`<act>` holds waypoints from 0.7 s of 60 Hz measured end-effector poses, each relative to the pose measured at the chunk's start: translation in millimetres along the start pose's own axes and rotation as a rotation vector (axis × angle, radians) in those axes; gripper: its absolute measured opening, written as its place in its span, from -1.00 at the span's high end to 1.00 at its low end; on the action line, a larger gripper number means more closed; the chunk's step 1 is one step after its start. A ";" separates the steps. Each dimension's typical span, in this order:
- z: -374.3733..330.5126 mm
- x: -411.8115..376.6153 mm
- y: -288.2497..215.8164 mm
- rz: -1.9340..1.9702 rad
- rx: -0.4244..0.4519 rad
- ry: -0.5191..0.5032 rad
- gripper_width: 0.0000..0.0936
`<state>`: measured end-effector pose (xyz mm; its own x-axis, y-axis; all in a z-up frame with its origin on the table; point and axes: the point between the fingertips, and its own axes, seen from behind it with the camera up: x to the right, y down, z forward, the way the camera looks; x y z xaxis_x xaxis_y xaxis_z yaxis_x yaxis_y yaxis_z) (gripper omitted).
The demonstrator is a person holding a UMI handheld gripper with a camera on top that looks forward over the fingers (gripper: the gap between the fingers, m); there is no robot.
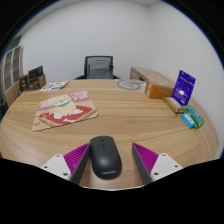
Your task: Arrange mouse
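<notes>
Between the spread fingers (105, 160), at bottom centre, the black mouse (104, 158) rests on the tabletop (120, 115), gaps showing on both sides, so it seems framed for a grasp, not pinched. Further up, left of centre, the mousepad (62, 111) lies flat, probably where it belongs. Beyond, a chair (98, 67) stands top centre.

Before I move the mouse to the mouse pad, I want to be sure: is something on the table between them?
Nothing visible. The mouse sits between the open fingers, and only bare table lies between it and the mouse pad.
</notes>
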<state>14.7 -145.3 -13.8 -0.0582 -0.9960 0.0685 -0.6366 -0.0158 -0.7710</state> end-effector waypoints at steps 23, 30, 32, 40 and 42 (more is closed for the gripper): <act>15.6 -4.9 -9.3 0.000 -0.006 -0.012 -0.18; 16.5 -5.5 -9.8 -0.005 -0.004 0.000 -0.05; 15.5 -4.9 -9.9 -0.003 -0.006 0.002 -0.01; 14.5 -4.0 -9.5 0.013 -0.018 0.002 0.22; 14.3 -3.9 -9.3 0.025 -0.022 0.004 0.27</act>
<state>31.9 -142.5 -15.9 -0.0775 -0.9956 0.0519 -0.6513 0.0112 -0.7587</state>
